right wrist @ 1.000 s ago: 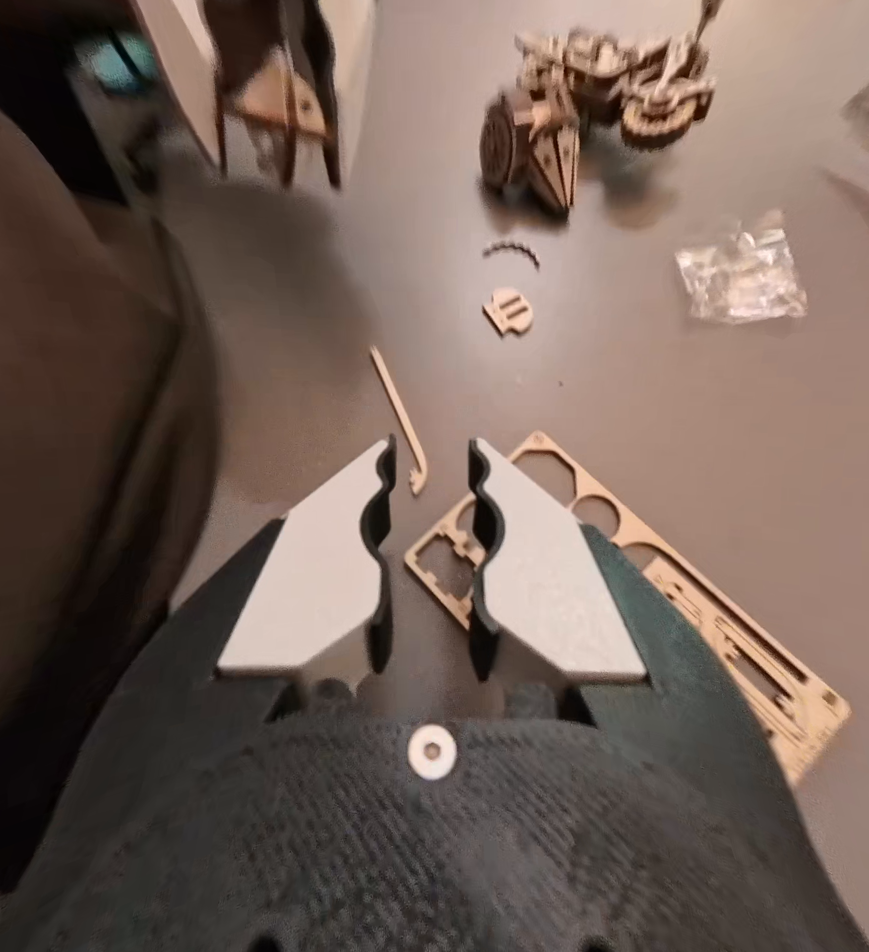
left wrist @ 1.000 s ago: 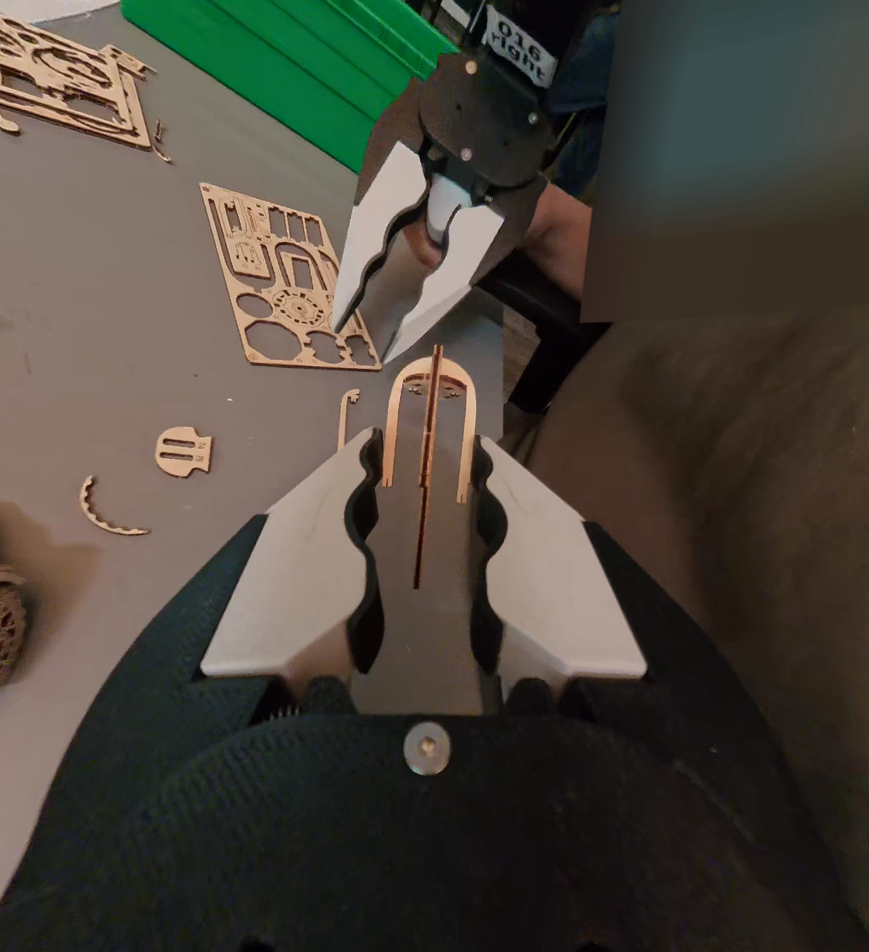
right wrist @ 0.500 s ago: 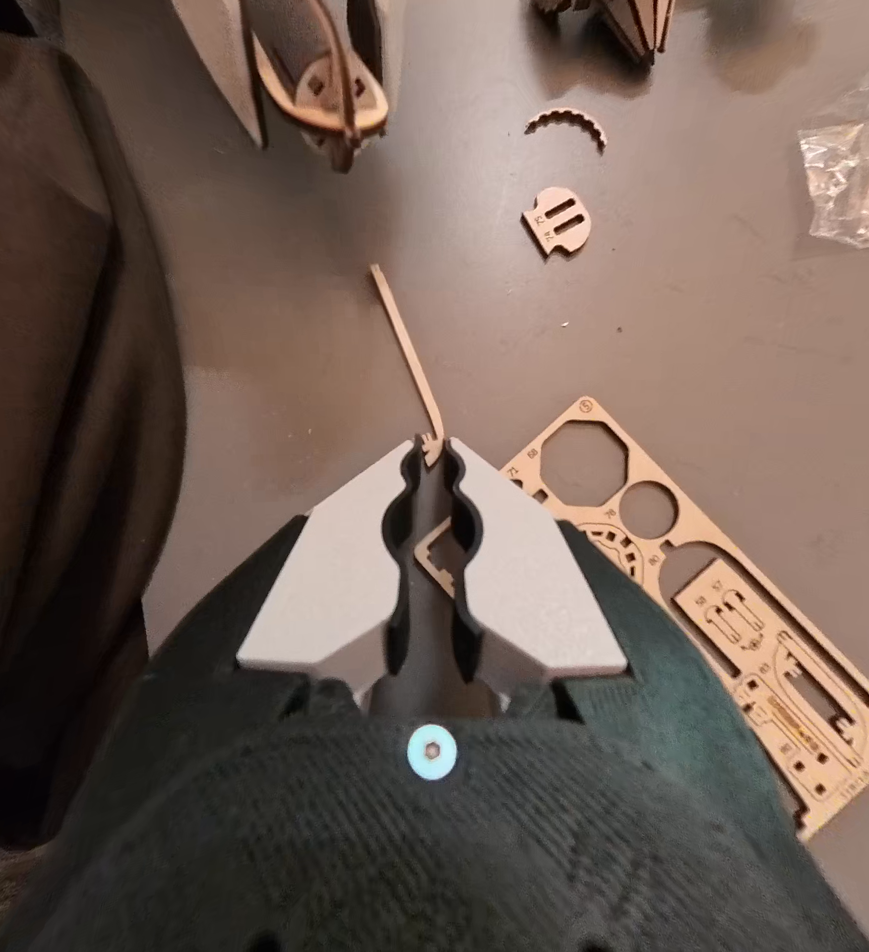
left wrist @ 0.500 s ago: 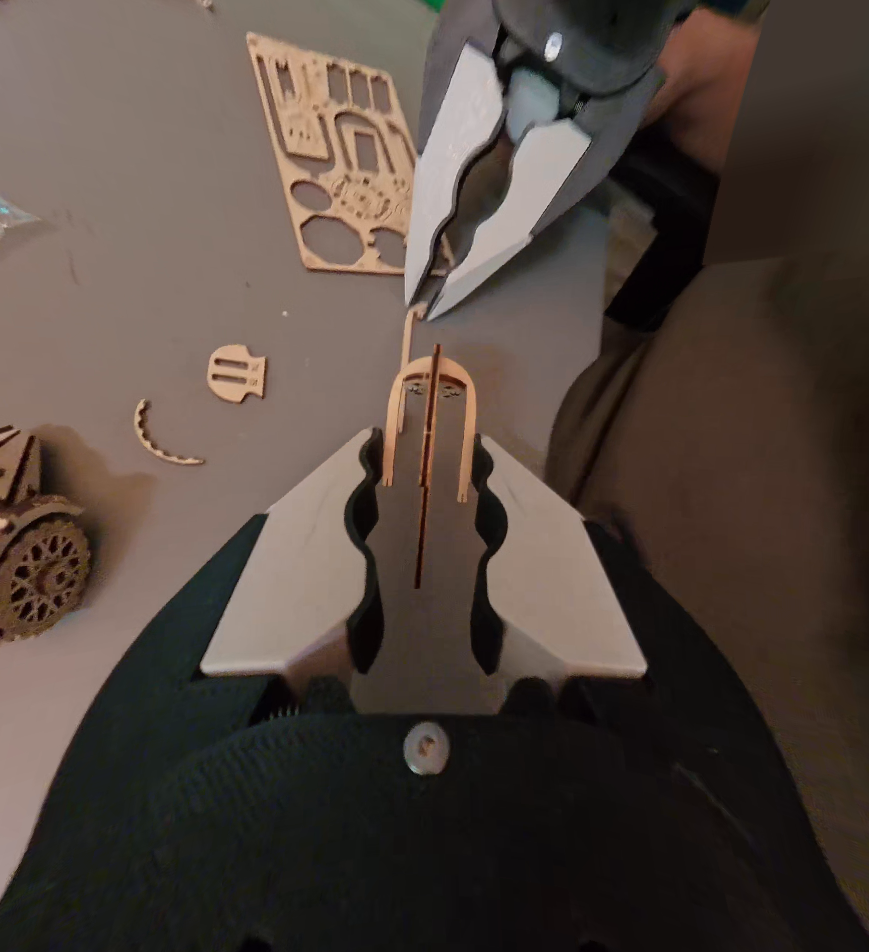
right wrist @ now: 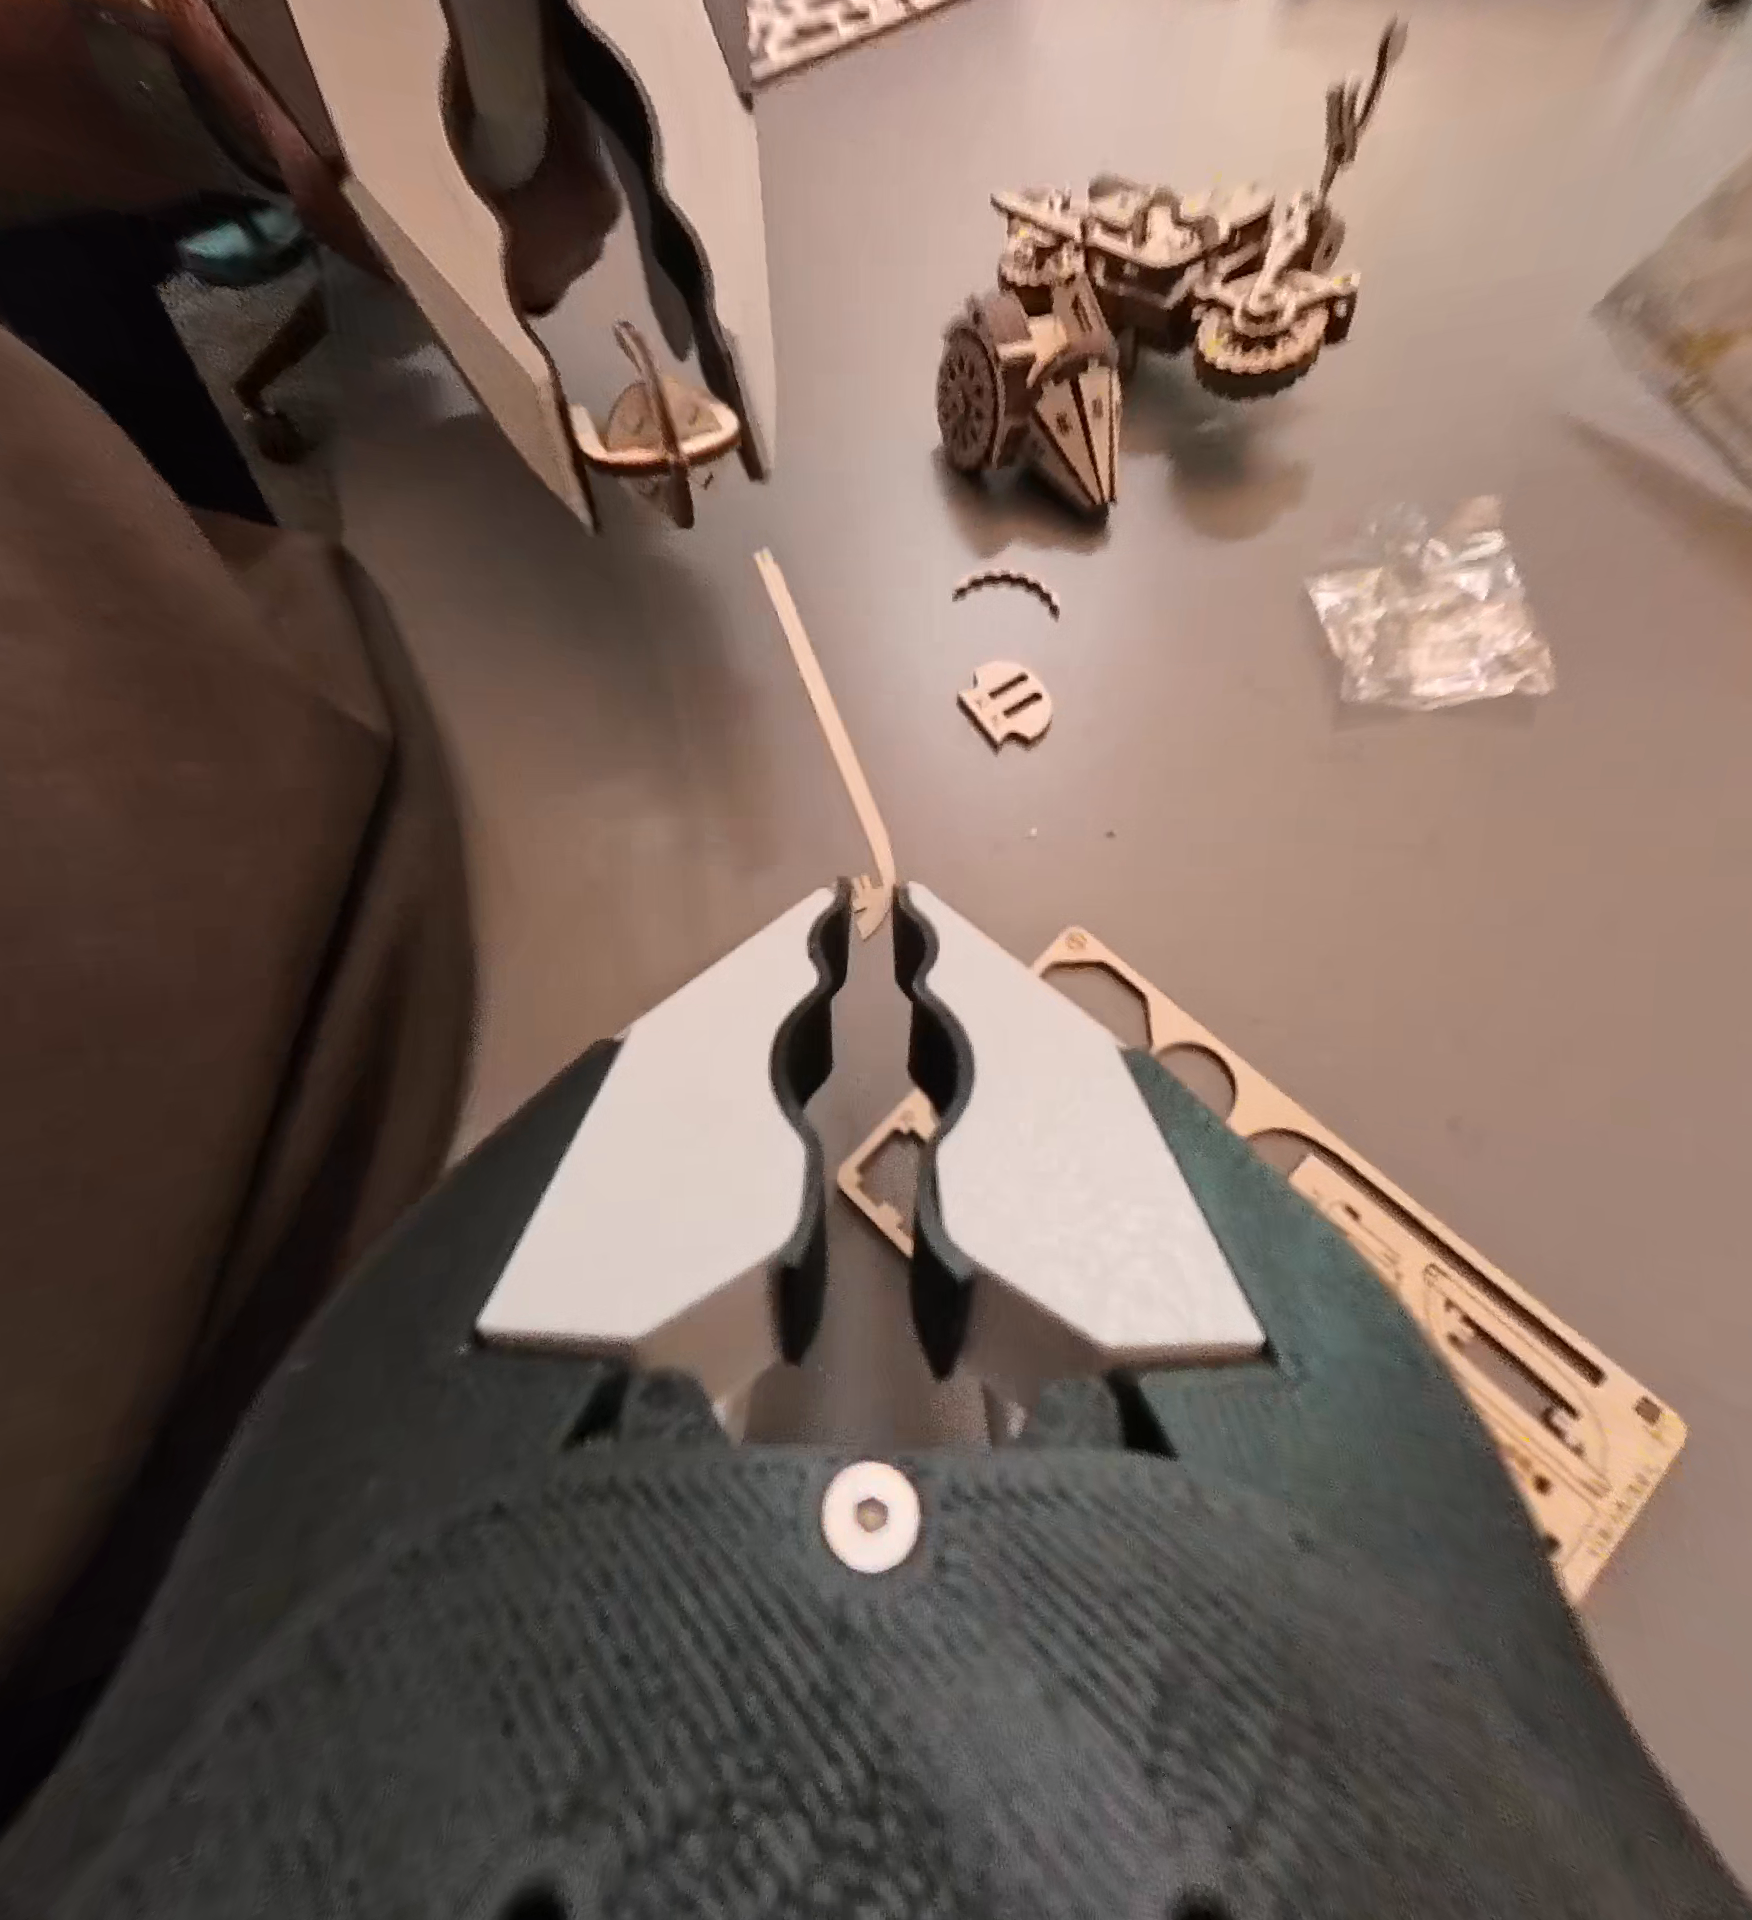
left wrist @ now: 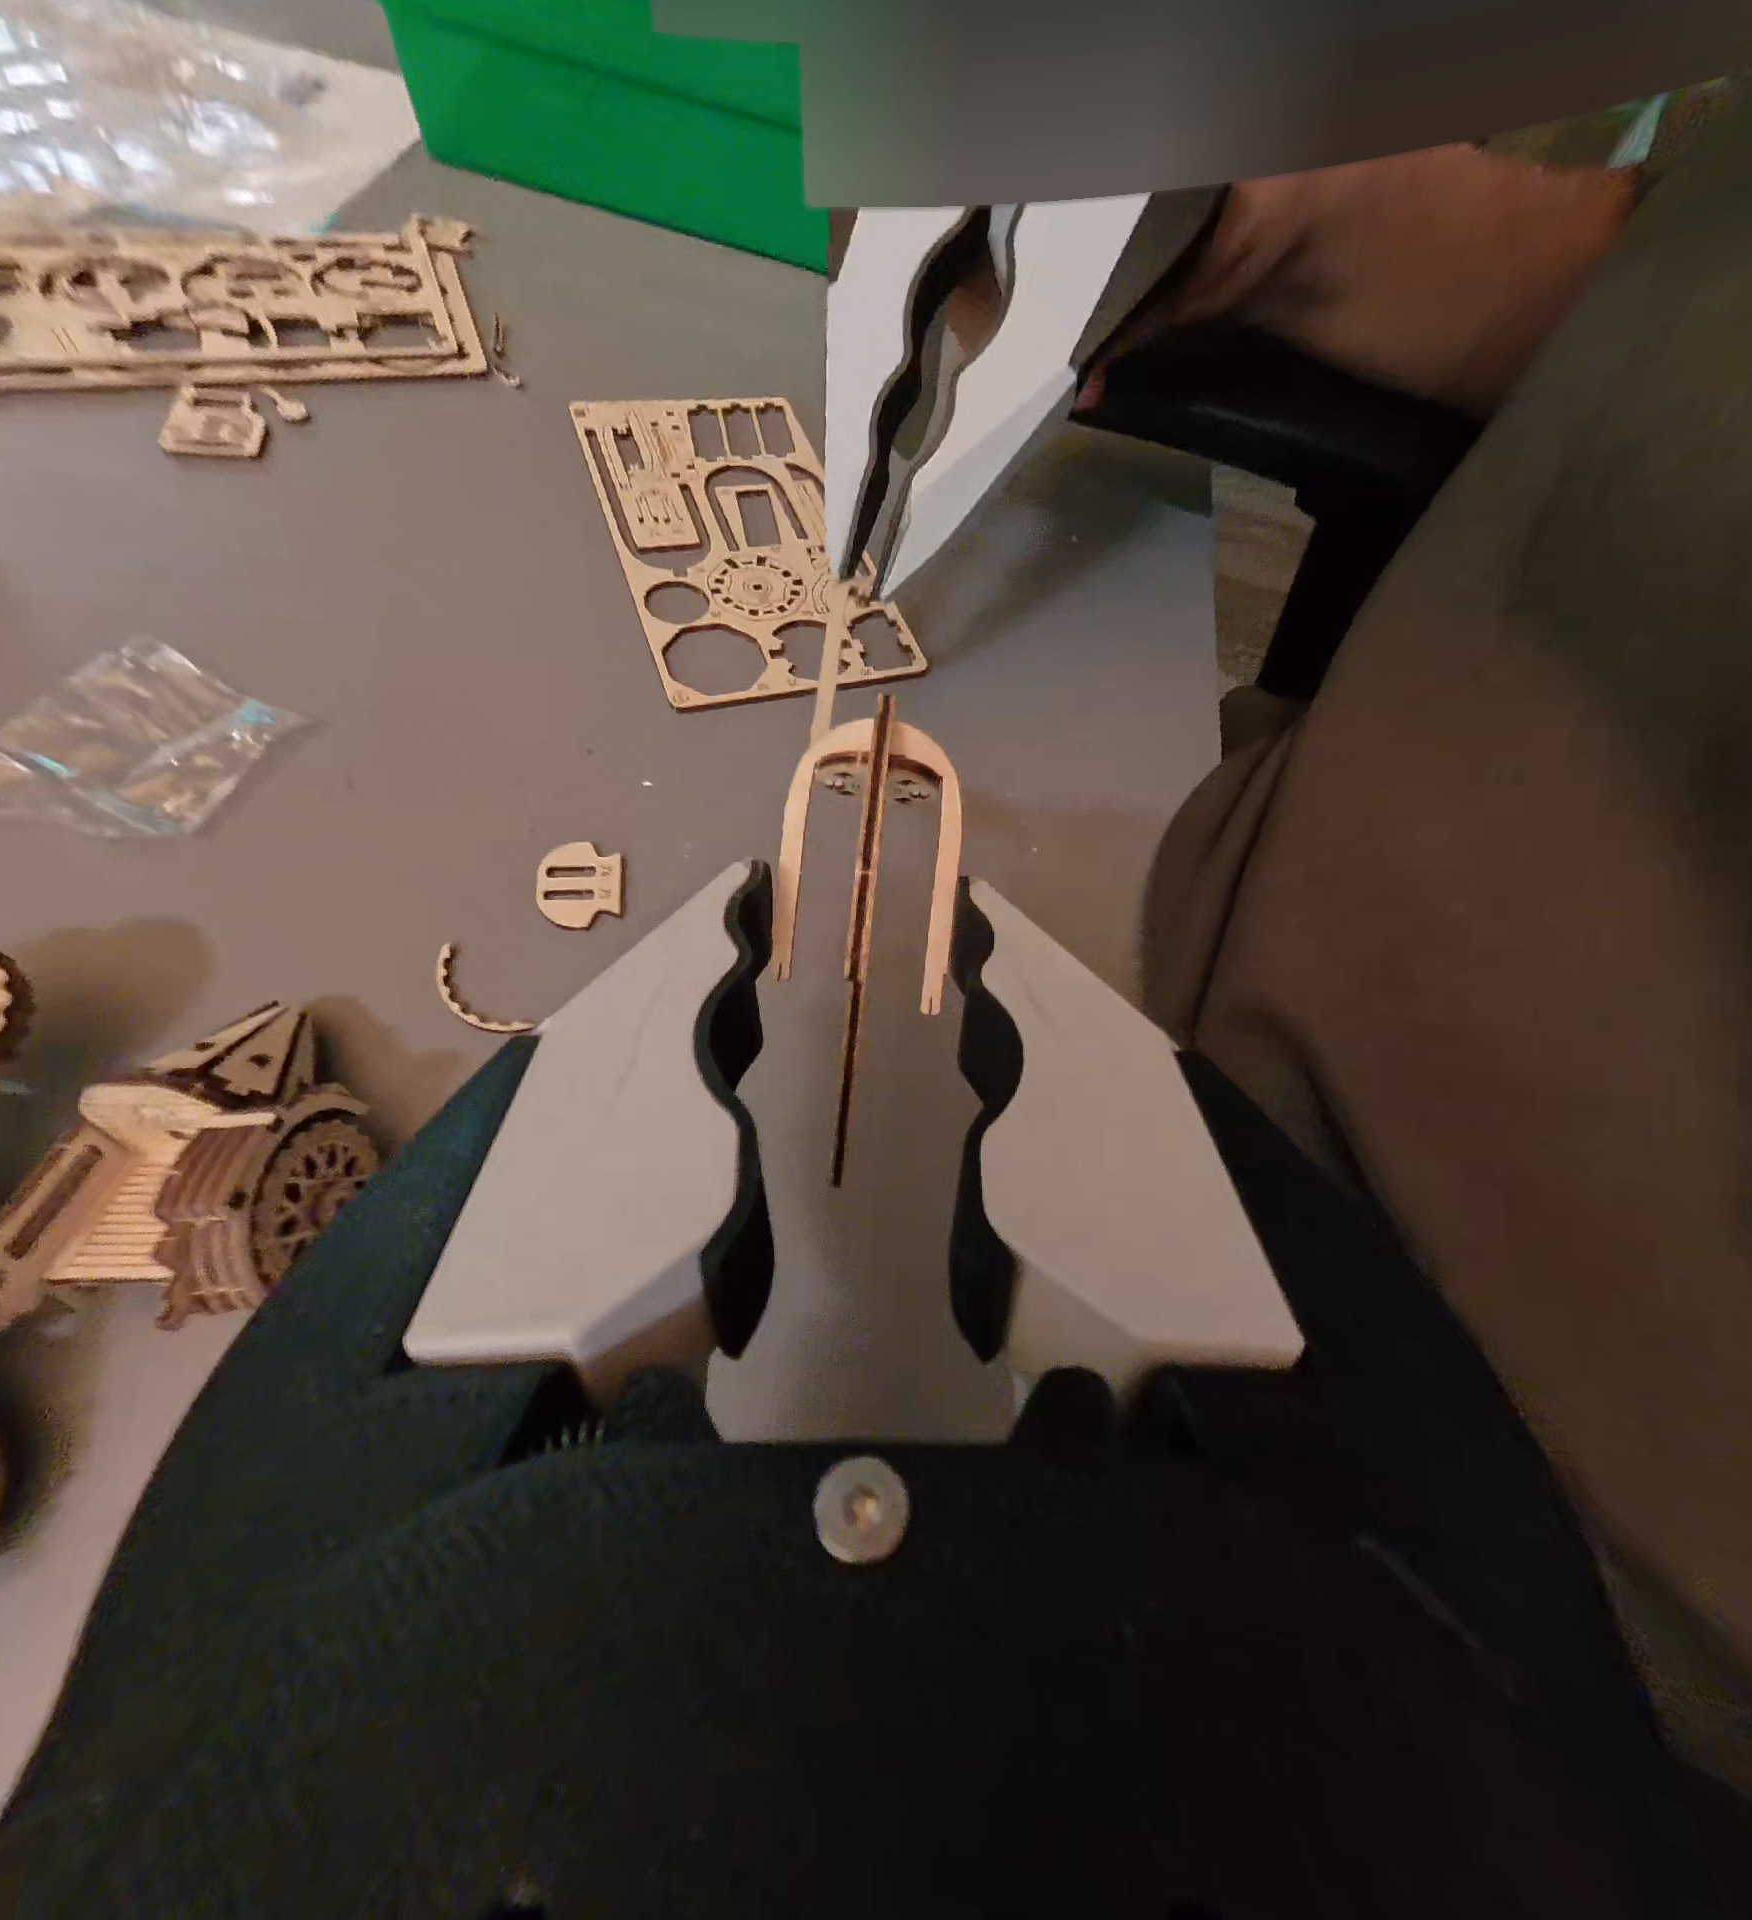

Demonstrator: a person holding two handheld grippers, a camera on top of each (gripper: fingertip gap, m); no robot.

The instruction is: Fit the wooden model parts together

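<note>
in the left wrist view the left gripper [left wrist: 856, 909] has its fingers clenched on an arched wooden piece [left wrist: 867, 831] with a flat rib through its middle, held out above the worktop [left wrist: 352, 582] so the arch faces the right gripper [left wrist: 861, 582] for joining. in the right wrist view the right gripper [right wrist: 869, 902] pinches the hooked end of a thin wooden strip [right wrist: 825, 717], its free tip aimed at the arched piece, with the part-built model [right wrist: 1142, 332] lying well apart.

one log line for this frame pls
left gripper: shut on arched wooden subassembly | right gripper: shut on thin wooden strip | strip raised, pointing toward subassembly | not yet joined
</note>
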